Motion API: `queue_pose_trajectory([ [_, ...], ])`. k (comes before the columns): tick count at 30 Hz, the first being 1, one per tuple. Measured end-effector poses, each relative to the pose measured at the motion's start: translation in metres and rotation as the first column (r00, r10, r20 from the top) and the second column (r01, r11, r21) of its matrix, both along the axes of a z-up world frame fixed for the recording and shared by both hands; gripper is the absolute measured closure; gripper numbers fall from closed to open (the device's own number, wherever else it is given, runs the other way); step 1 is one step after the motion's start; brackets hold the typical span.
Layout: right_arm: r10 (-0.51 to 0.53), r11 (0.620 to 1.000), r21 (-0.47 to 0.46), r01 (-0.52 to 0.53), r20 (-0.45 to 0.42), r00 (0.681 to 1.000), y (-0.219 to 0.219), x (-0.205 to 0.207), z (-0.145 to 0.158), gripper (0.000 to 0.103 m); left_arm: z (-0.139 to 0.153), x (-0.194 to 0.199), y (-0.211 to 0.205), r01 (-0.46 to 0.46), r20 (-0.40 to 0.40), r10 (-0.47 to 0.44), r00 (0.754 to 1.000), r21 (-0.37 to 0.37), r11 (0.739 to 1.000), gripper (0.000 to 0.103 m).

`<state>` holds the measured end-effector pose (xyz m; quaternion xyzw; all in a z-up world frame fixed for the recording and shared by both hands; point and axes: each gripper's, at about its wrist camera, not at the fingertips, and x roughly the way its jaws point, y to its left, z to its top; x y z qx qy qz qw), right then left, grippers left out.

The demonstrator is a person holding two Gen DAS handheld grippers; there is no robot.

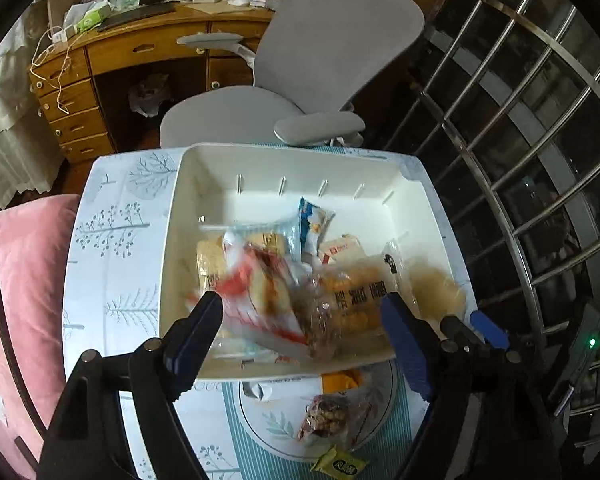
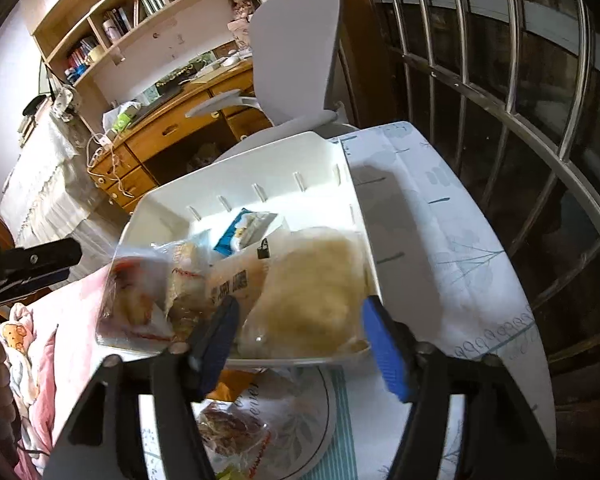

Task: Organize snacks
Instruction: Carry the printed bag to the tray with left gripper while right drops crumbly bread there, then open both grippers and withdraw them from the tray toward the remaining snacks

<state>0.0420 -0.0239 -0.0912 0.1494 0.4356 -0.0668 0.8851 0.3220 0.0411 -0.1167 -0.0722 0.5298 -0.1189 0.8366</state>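
**Snack bin filling up, both grippers hanging over it**

So I'm looking down both wrist cams right now. The white rectangular plastic bin (image 1: 180, 216) sits on the small table with the pale tree-print cloth (image 1: 116, 240), and it's holding a messy pile of snacks. I can make out a clear wrapper with red print over a bun (image 1: 260, 292), a clear bag of golden pastries with black lettering (image 1: 356, 292), a blue-and-white packet (image 1: 314, 220) toward the back wall, and a pale yellowish lump in clear plastic (image 2: 316, 292) at the bin's right end.

My left gripper (image 1: 300, 320) has its blue pads spread wide over the near edge of the pile, nothing pinched between them as far as I can see. The right gripper (image 2: 300, 328) is the same deal: jaws wide, straddling the pale lump without pressing on it.

Just in front of the bin there's a round white plate with a leaf pattern (image 1: 268, 420), with a clear bag of brown nutty stuff (image 1: 324, 420) on it. A small yellow wrapped candy (image 1: 338, 466) lies at its near edge.
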Motion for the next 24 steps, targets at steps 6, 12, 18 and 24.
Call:
queue_pose_trajectory([
  [6,0.018,1.0,-0.008,-0.018,-0.001,1.0,0.004,-0.004,0.004,0.031,-0.001,-0.014,0.004,-0.01,-0.044,0.011,0.999,0.026,1.0,0.023],
  [12,0.046,0.999,-0.02,-0.045,0.036,0.998,0.012,-0.023,0.018,0.031,0.005,-0.035,0.005,0.009,-0.063,-0.008,0.998,0.027,1.0,0.023],
  [18,0.087,0.994,-0.079,-0.081,0.082,0.993,0.025,-0.05,0.032,0.031,0.015,-0.056,0.001,0.049,-0.033,-0.049,0.998,-0.004,0.999,0.019],
  [24,0.14,0.987,-0.096,-0.131,0.095,0.986,0.044,-0.08,0.031,0.031,0.014,-0.075,-0.001,0.08,-0.026,-0.082,0.996,-0.043,0.996,0.019],
])
